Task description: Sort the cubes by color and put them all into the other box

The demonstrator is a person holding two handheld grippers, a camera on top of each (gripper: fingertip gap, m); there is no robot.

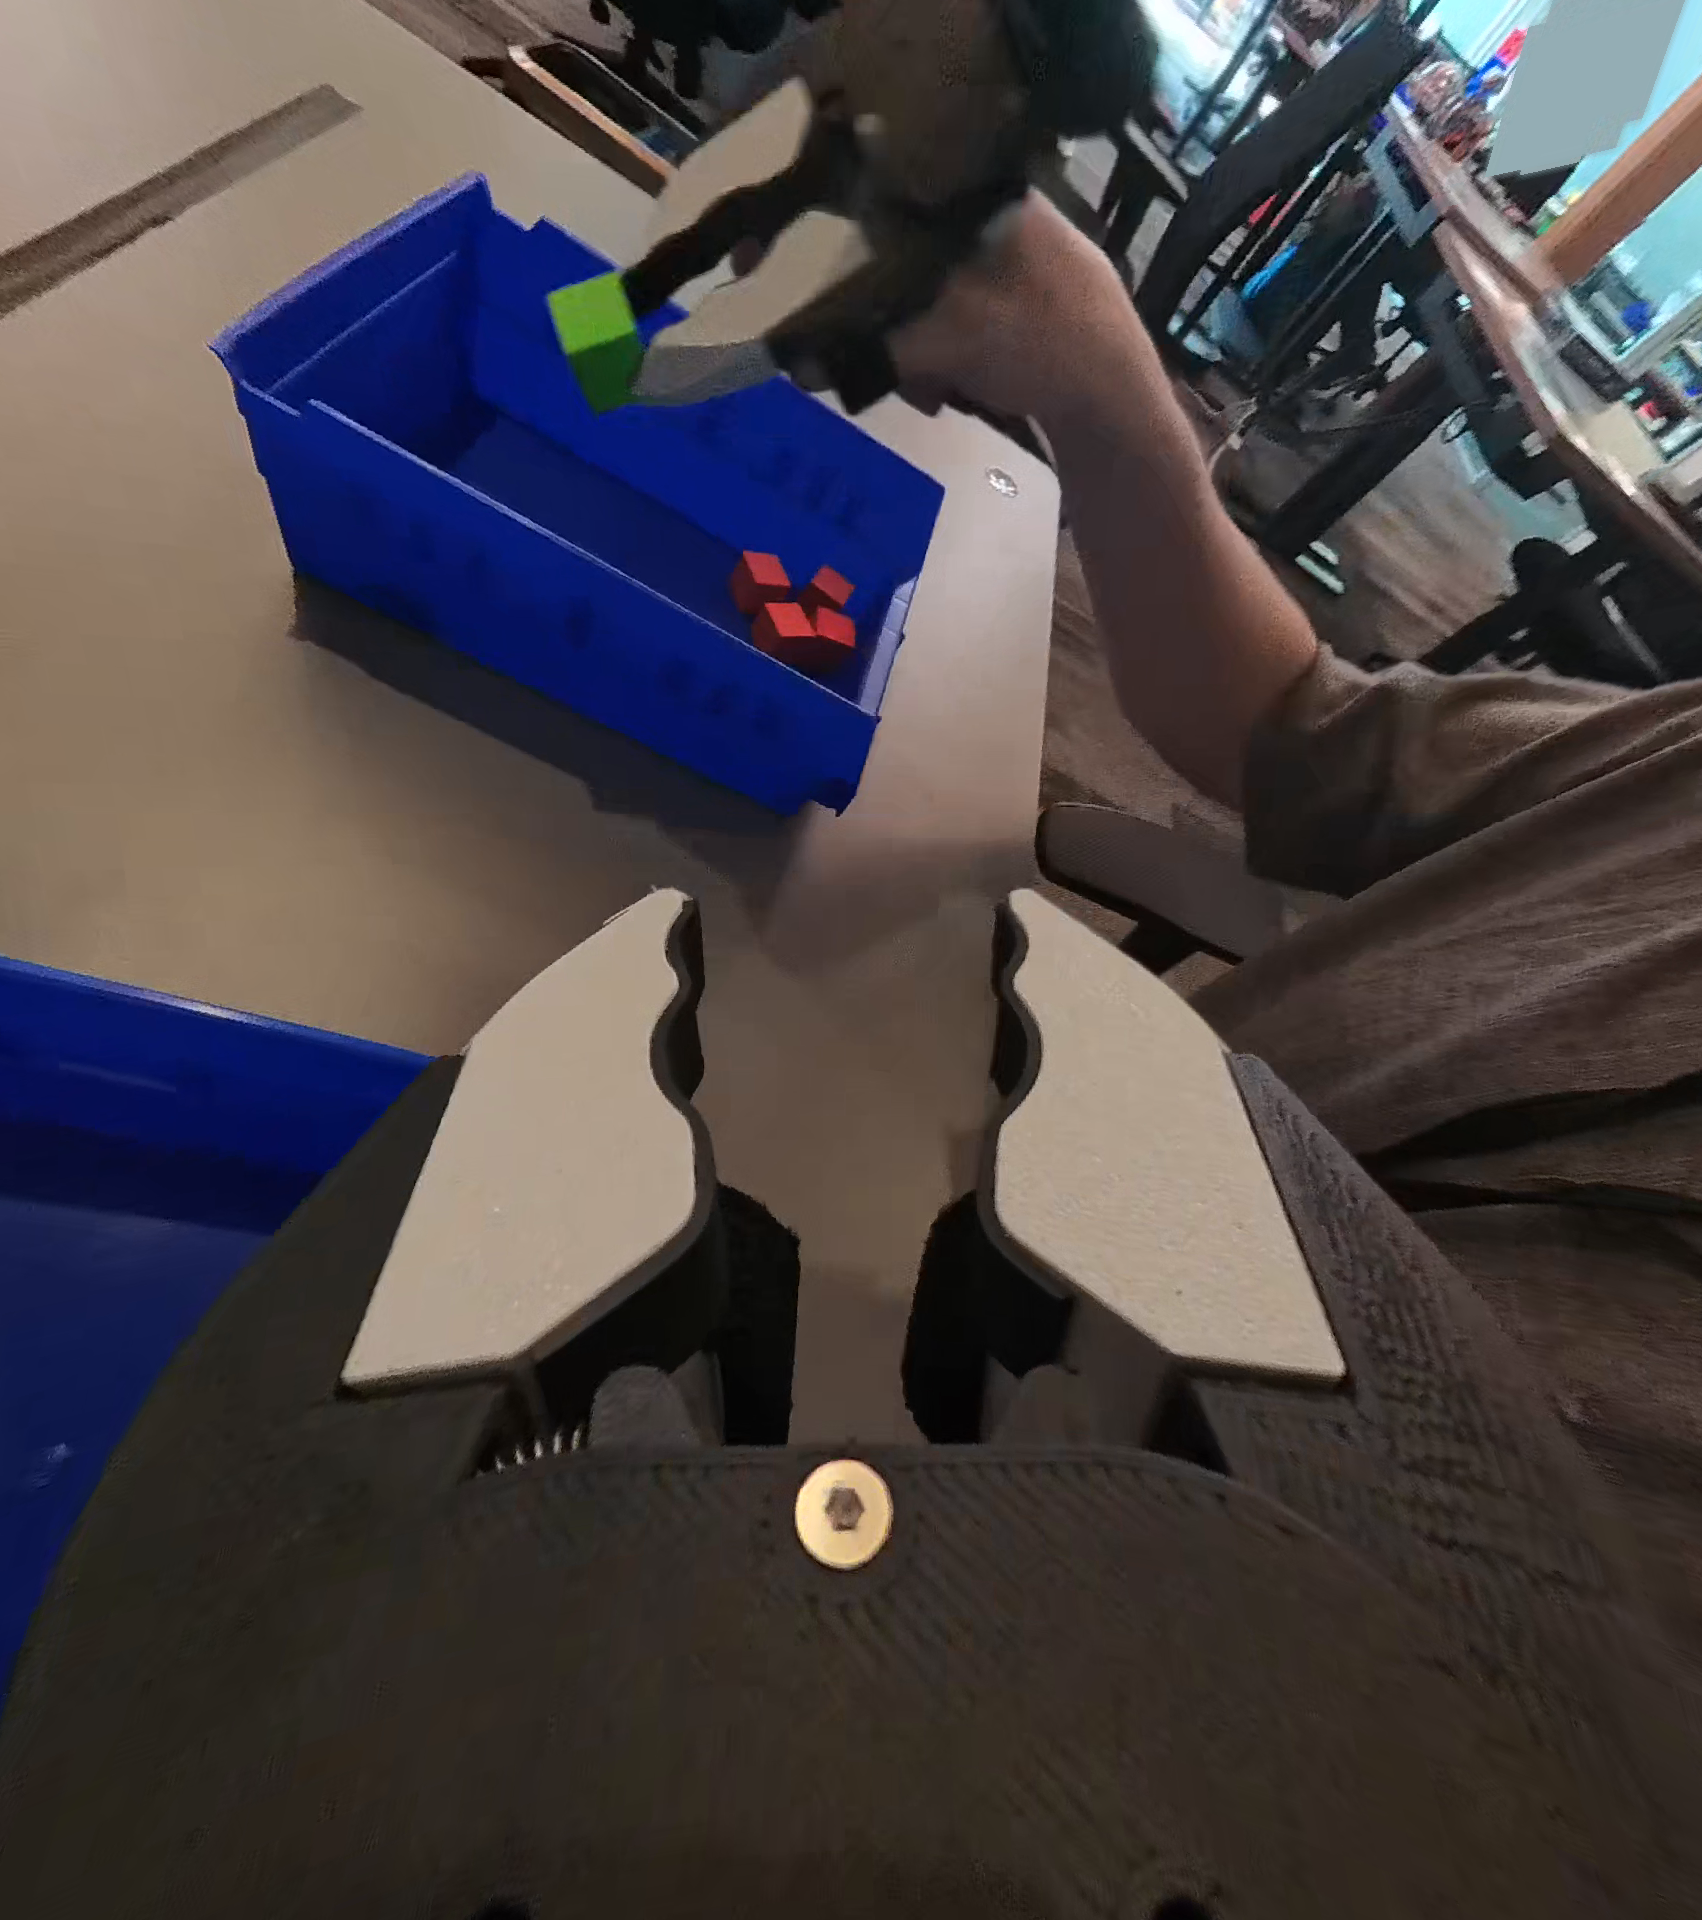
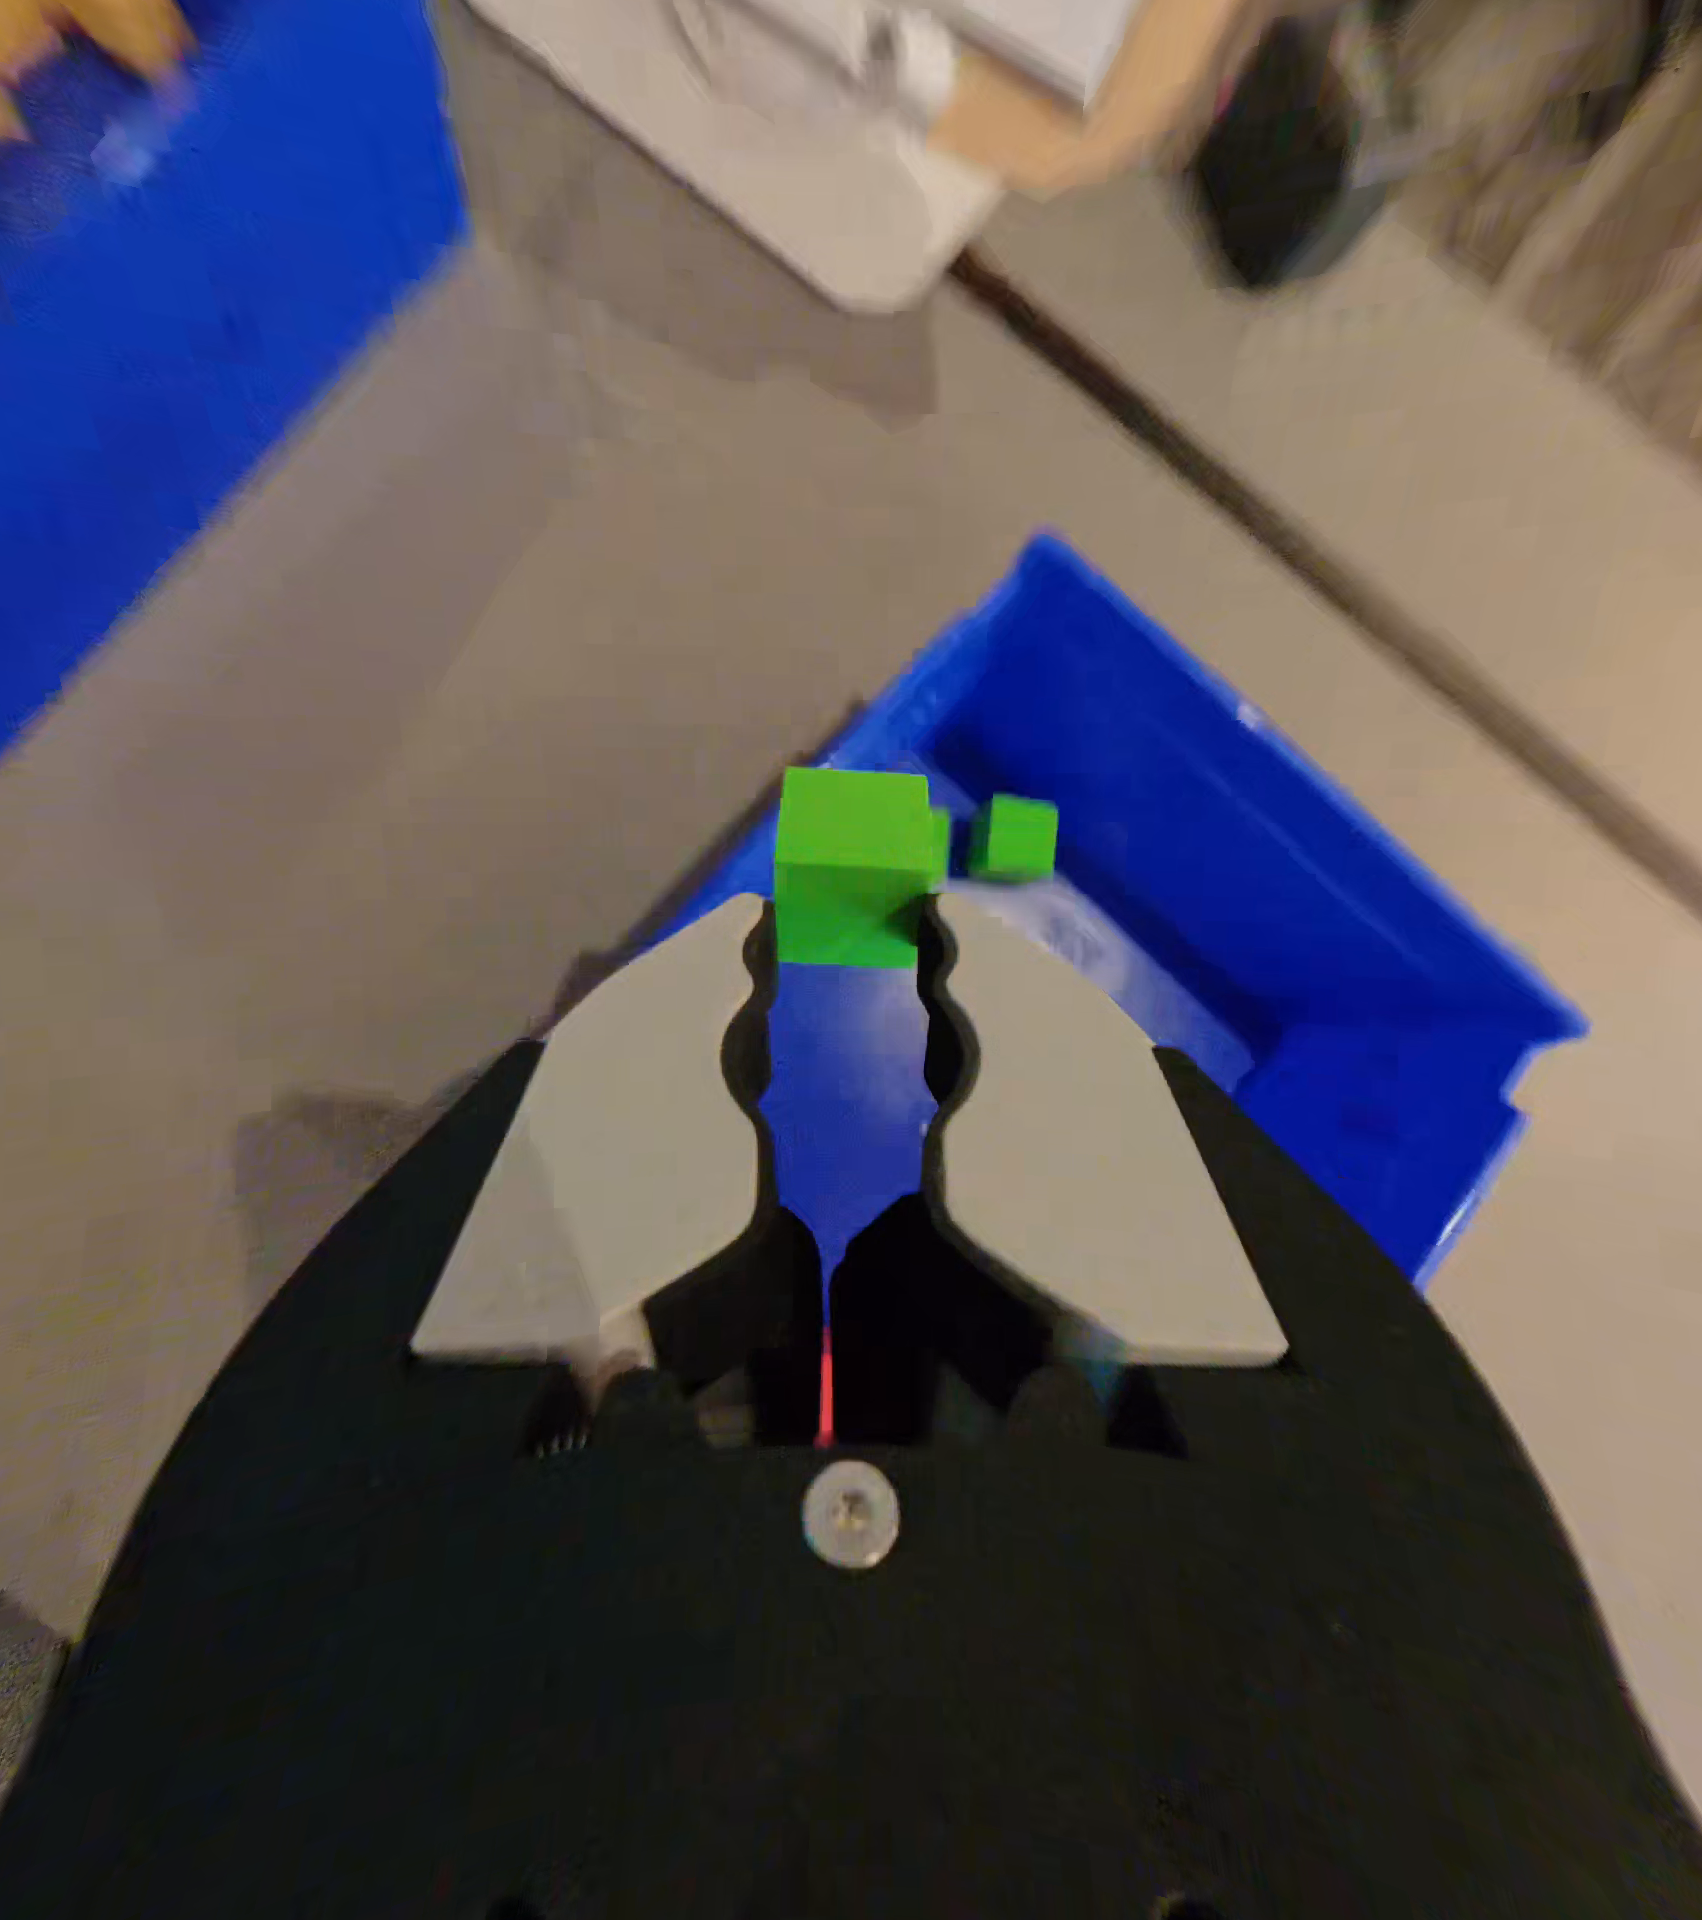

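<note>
While the right gripper (image 2: 847, 920) hangs over the small blue bin (image 2: 1242, 810), its fingers are squeezed tight on a green block (image 2: 852, 862), pinching it right at the tips. The block is up in the air above one end of the bin and does not touch it. Another green block (image 2: 1011, 836) lies inside the bin at that end. At the other end, close to the counter's edge where the person sits, there is a little pile of red blocks (image 1: 800, 613). The left gripper (image 1: 842, 935) hangs near that same edge of the counter (image 1: 99, 727), well apart from the small bin. Its fingers are spread wide with nothing between them. Just beside it is a big blue bin (image 1: 47, 1143).
</note>
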